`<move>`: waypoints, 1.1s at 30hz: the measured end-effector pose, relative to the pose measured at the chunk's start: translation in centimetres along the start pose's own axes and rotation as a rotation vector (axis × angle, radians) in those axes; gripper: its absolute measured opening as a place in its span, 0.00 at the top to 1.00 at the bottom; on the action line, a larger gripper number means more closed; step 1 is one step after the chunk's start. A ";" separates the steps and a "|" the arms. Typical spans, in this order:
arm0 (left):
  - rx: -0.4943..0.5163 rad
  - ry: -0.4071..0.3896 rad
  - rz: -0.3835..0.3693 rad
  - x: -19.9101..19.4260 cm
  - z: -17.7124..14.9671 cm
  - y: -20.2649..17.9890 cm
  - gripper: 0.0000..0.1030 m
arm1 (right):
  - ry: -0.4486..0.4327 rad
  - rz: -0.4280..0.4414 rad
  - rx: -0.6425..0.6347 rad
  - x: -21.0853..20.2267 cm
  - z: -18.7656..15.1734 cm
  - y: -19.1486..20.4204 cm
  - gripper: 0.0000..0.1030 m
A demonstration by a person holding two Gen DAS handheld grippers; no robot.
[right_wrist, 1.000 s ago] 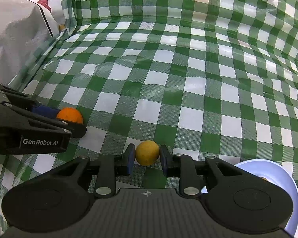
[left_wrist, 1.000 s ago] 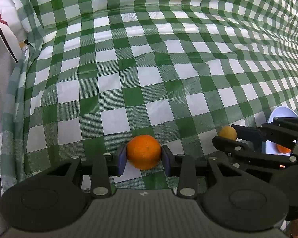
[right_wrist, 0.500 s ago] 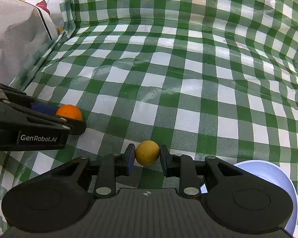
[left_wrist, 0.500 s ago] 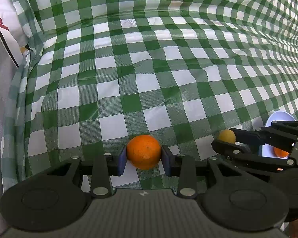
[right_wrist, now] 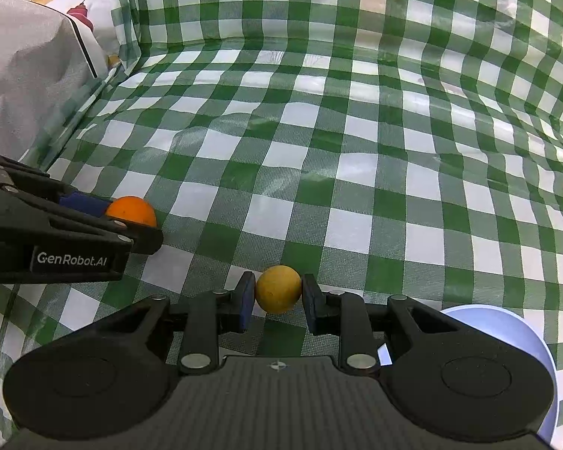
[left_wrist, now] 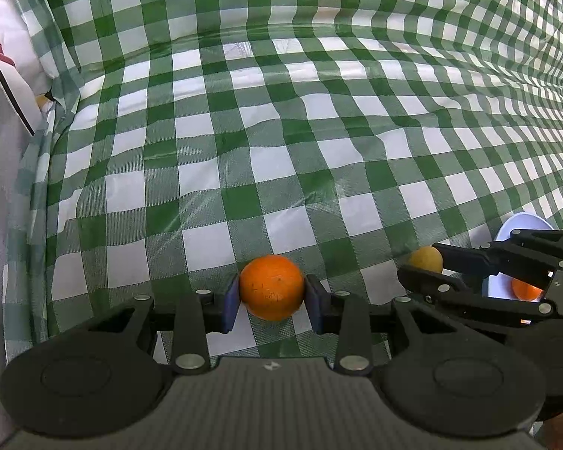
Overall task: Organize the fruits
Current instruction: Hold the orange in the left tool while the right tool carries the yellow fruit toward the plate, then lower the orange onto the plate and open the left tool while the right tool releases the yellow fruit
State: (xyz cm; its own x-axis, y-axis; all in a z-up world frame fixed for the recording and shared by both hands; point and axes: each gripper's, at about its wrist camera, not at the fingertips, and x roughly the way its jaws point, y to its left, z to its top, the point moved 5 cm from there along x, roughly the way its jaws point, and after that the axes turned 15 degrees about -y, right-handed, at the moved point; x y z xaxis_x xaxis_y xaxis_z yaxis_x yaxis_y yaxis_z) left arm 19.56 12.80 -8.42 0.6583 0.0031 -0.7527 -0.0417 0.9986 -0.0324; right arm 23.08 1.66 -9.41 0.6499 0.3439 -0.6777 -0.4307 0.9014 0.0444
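My left claw (left_wrist: 272, 302) gripped an orange (left_wrist: 272, 287) between its blue pads (left_wrist: 231, 302), which pressed on both sides of the fruit. My right claw (right_wrist: 277, 300) was nearly closed around a smaller yellow fruit (right_wrist: 278, 289); the pads sat against its sides, though a sliver of a gap on one side was hard to rule out from that angle. Both fruits were low over a green and white checked tablecloth (right_wrist: 356, 131), and I could not tell whether they rested on it or hung just above. A pale bowl (right_wrist: 506, 333) sat just right of my right claw, partly hidden by the claw body. From the left camera the same bowl (left_wrist: 521, 225) showed behind the right claw (left_wrist: 431, 266), with another orange fruit (left_wrist: 527, 288) already inside.

My judgement was that the round, smooth fruits could roll out of the pads if I tilted either claw on the way to the bowl. The two claws were near each other, so both heading for the bowl at once could make them collide. Dropping a fruit from too high could bounce it off the one inside, or tip the bowl.

The only readable writing was "GenRobot.AI" in white on the side of my left claw (right_wrist: 71, 260), seen from the right camera
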 end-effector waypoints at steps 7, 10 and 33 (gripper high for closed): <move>0.015 -0.019 -0.001 -1.2 0.7 -0.4 0.61 | -0.026 -0.008 0.003 -1.4 0.6 -0.5 0.73; 0.026 -0.026 0.005 -1.5 1.0 -0.7 0.61 | -0.044 -0.012 0.006 -2.3 0.9 -0.9 0.73; 0.142 -0.110 -0.027 -3.0 2.2 -6.9 0.61 | -0.141 -0.046 0.045 -7.6 1.5 -6.2 0.73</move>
State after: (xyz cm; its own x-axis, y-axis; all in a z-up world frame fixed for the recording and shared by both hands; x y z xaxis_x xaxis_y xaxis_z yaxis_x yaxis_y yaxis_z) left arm 19.56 6.06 -4.48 0.7365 -0.0257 -0.6760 0.0787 0.9958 0.0478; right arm 21.73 -6.11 -3.47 0.7510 0.3330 -0.5701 -0.3725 0.9266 0.0505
